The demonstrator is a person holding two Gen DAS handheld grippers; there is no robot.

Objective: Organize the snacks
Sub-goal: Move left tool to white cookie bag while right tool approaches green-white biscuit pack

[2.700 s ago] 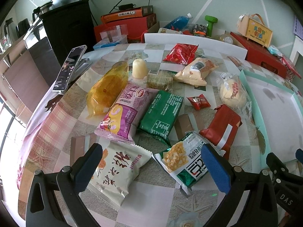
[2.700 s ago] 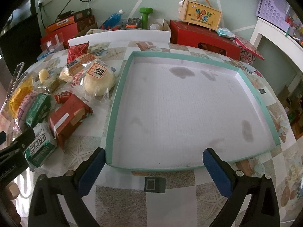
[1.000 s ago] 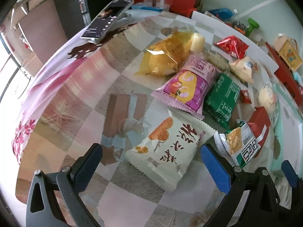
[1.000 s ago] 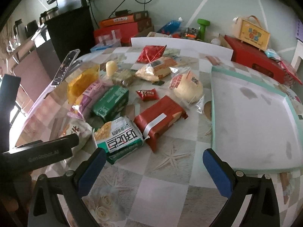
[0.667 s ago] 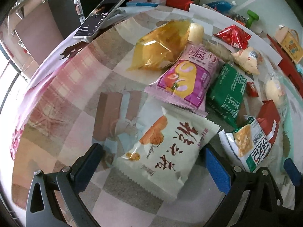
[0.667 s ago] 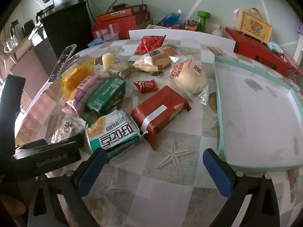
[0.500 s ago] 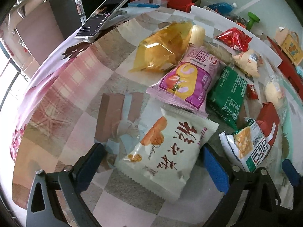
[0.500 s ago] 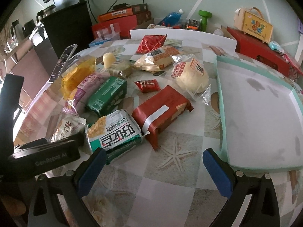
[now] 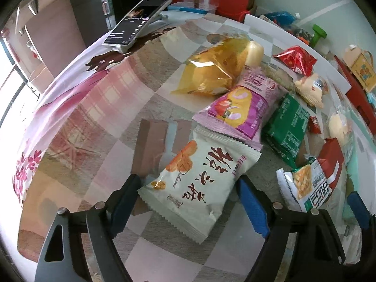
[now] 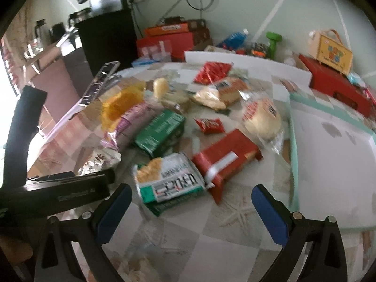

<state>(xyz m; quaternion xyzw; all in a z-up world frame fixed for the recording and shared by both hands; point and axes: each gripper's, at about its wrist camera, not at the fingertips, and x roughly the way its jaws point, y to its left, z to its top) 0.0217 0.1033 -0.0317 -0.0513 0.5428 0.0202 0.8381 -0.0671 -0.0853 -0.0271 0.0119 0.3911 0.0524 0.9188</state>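
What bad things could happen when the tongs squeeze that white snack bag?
The left tongs have just been closing around the white snack bag; squeezing hard might crush what is inside. The pink packet overlaps the bag's top edge, so lifting could drag it along. The slippery wrapper might also slide out.

A cream snack bag (image 9: 199, 183) with orange biscuits printed on it lies flat at the lower middle of the left view. Above it lie a pink bag (image 9: 239, 108), a yellow bag (image 9: 211, 70) and a green pack (image 9: 287, 127).
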